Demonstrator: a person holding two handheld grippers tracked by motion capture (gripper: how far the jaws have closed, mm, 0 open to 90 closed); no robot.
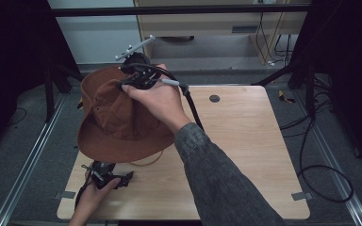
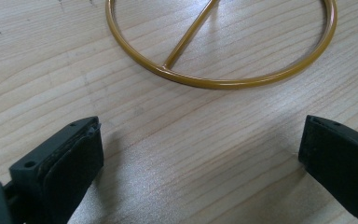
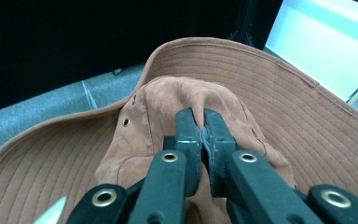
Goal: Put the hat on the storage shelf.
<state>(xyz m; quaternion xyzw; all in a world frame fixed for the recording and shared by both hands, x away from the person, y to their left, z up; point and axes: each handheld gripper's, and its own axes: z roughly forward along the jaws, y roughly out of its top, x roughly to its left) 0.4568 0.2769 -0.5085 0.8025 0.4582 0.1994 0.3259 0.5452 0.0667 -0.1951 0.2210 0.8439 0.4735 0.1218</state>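
The wooden counter [image 1: 245,141] carried a brown brimmed hat [image 1: 115,117], raised over its left part, no label legible. The right gripper [image 3: 202,128] had clamped a fold of the hat's crown. The left gripper [image 2: 200,149] stood wide, empty, near a yellow wire ring [image 2: 223,83].

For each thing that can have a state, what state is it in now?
Hat: pinched by its crown, lifted and tilted over the table.
Right tongs: shut on the hat.
Left tongs: open, holding nothing.
Yellow ring stand: lying on the wooden table, not held.
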